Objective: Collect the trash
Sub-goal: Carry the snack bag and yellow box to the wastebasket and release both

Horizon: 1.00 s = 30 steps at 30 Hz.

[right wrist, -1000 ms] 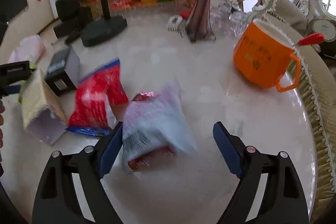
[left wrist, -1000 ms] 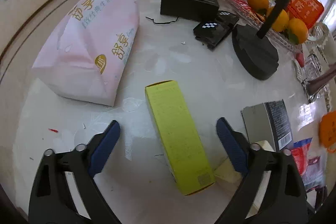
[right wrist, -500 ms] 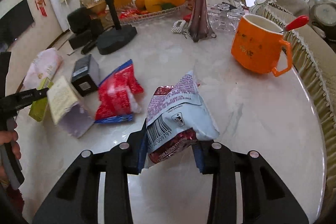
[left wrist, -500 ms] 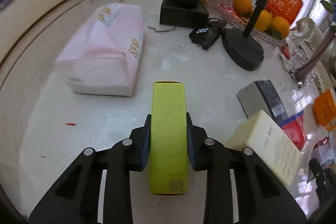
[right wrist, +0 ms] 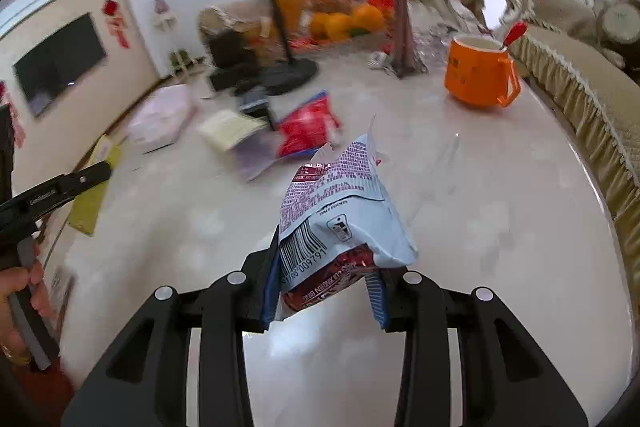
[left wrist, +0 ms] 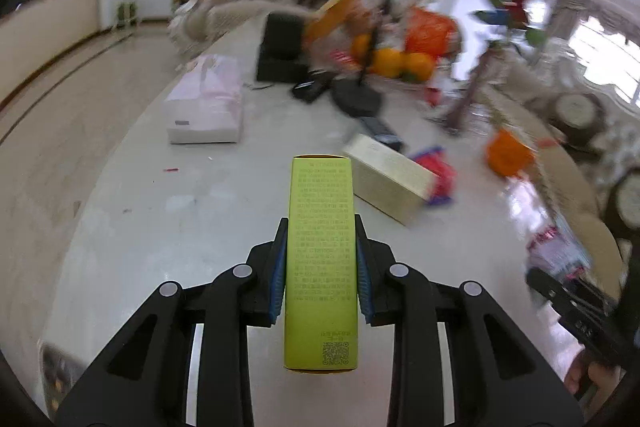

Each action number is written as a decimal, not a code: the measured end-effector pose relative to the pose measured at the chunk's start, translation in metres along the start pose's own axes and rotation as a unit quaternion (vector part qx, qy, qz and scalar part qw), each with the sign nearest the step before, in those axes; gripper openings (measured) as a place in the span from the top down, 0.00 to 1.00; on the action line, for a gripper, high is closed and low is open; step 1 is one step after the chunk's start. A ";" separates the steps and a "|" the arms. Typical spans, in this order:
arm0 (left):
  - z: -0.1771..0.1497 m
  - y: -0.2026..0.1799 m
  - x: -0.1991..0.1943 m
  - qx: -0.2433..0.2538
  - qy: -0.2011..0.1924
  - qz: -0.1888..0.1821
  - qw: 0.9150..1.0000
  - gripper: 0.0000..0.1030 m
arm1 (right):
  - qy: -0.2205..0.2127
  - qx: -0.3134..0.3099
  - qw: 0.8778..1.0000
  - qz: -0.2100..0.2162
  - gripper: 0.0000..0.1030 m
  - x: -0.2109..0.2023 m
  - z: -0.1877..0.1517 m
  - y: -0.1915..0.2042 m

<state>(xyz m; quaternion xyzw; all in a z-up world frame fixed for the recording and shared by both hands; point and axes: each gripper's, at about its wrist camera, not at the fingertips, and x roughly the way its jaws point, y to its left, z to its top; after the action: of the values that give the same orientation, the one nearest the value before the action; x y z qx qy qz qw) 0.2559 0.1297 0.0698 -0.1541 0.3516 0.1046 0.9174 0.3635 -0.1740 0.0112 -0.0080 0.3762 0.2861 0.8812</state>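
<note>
The pale marble counter (left wrist: 168,235) fills most of both views, glossy and lightly streaked, with the background clutter blurred. Toward its far left lies a soft pink tissue pack (left wrist: 208,107) with a white end face. A cream carton (left wrist: 388,183) lies on its side near the middle of the counter, with a red snack bag (left wrist: 438,175) edged in blue just beside it. Farther right stands an orange mug (right wrist: 478,75) with a red-handled spoon (right wrist: 514,33) sticking out of it, well apart from the trash.

The left hand-held gripper (left wrist: 321,267) is pinching a yellow-green box (left wrist: 322,259) between its blue pads (left wrist: 277,281), pressed against the box's two long sides. The box is tall and narrow, held lengthwise along the fingers and lifted clear of the counter; its top face carries dense small print and a QR code at the near end, and its far end is orange-edged.

The right hand-held gripper (right wrist: 326,285) is clamped on a snack wrapper (right wrist: 340,219) at its lower end. The wrapper is crumpled foil, pale blue-white with purple print, a barcode on the left side and a dark red panel with white lettering below. Its torn top edge points up and away, above the counter.
</note>
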 end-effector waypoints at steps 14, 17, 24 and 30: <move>-0.233 -0.048 -0.181 0.136 0.029 -0.094 0.986 0.72 | -0.002 -0.036 0.993 0.116 0.66 -0.167 -0.197 0.088; -0.282 -0.044 -0.159 0.135 0.091 -0.097 0.982 0.72 | 0.040 -0.025 0.994 0.101 0.66 -0.149 -0.235 0.091; -0.370 -0.042 -0.066 0.138 0.196 -0.076 0.968 0.72 | 0.194 0.012 0.980 0.034 0.66 -0.043 -0.314 0.069; -0.395 -0.038 -0.030 0.157 0.244 -0.062 0.955 0.71 | 0.234 0.008 0.972 0.012 0.65 -0.008 -0.325 0.065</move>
<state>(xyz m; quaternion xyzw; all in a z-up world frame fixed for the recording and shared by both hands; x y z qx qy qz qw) 0.0034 -0.0495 -0.1807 -0.0508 0.5663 -0.0494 0.8211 0.1122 -0.1979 -0.2032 -0.0632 0.5746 0.2834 0.7652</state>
